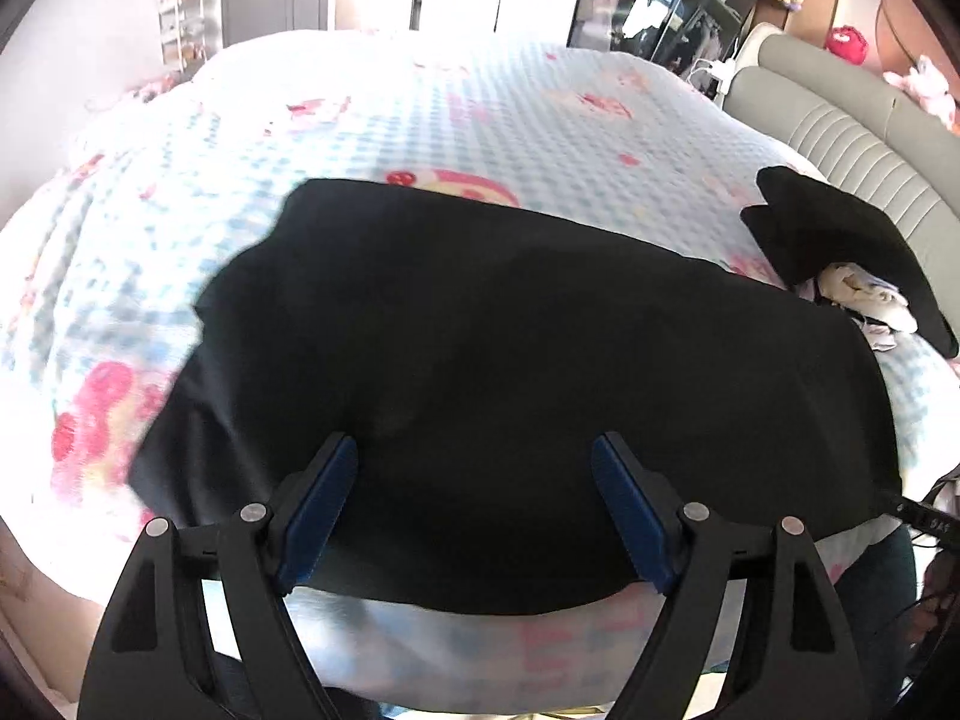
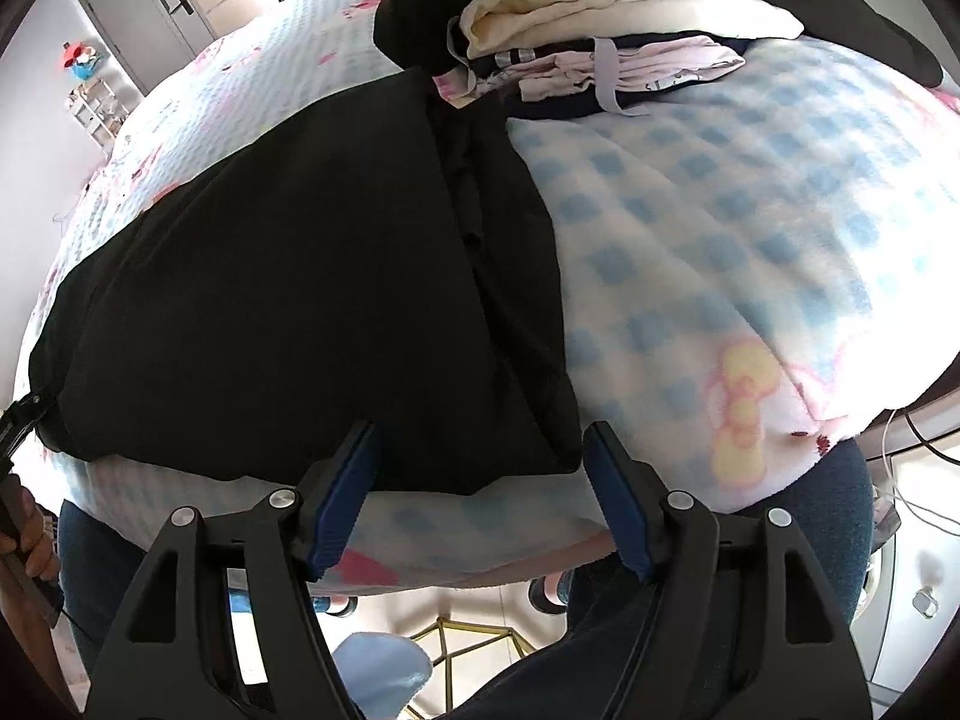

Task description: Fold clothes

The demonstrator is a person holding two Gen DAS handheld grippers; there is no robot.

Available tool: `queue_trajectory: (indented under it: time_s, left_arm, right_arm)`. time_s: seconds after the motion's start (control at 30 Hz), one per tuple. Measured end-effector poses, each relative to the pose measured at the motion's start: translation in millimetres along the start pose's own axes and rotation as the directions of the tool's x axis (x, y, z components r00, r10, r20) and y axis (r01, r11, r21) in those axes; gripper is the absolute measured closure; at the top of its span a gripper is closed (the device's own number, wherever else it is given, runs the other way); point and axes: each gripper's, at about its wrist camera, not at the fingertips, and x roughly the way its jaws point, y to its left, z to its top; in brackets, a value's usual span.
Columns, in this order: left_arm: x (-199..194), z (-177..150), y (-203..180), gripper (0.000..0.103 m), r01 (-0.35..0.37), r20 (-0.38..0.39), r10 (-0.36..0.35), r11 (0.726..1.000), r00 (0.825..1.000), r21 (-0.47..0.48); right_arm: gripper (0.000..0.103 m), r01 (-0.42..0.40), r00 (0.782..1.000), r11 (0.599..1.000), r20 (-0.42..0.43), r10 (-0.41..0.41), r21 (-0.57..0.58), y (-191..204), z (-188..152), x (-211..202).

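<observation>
A black garment [image 1: 510, 348] lies spread flat on a blue-and-white checked blanket [image 1: 420, 120]. My left gripper [image 1: 474, 453] hovers over the garment's near edge, open, with nothing pinched between its blue pads [image 1: 318, 516]. The right wrist view shows the same garment [image 2: 288, 276], with a folded seam running down its right side. There my right gripper [image 2: 481, 435] is open above the garment's near right corner. The cloth lies between the fingers, and the pads [image 2: 345, 498] stand apart from it.
A pile of folded clothes [image 2: 600, 54] sits on the blanket [image 2: 750, 240] beyond the garment, under a black item [image 1: 840, 240]. A padded headboard [image 1: 852, 138] runs along the right. A person's hand [image 2: 33, 540] and jeans-clad legs [image 2: 828, 528] stand at the bed's near edge.
</observation>
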Motion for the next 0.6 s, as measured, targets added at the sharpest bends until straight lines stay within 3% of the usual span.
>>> queue_trajectory:
  time_s: [0.17, 0.6]
  left_arm:
    - [11, 1, 14, 0.021, -0.064, -0.039, 0.062, 0.996, 0.997, -0.056]
    - [-14, -5, 16, 0.021, -0.034, -0.008, 0.034, 0.997, 0.999, -0.065]
  right_arm:
    - [0.031, 0.027, 1.0, 0.999, -0.015, -0.027, -0.024, 10, -2, -3]
    - [0.029, 0.05, 0.999, 0.996, -0.004, -0.05, -0.074, 25, -8, -26]
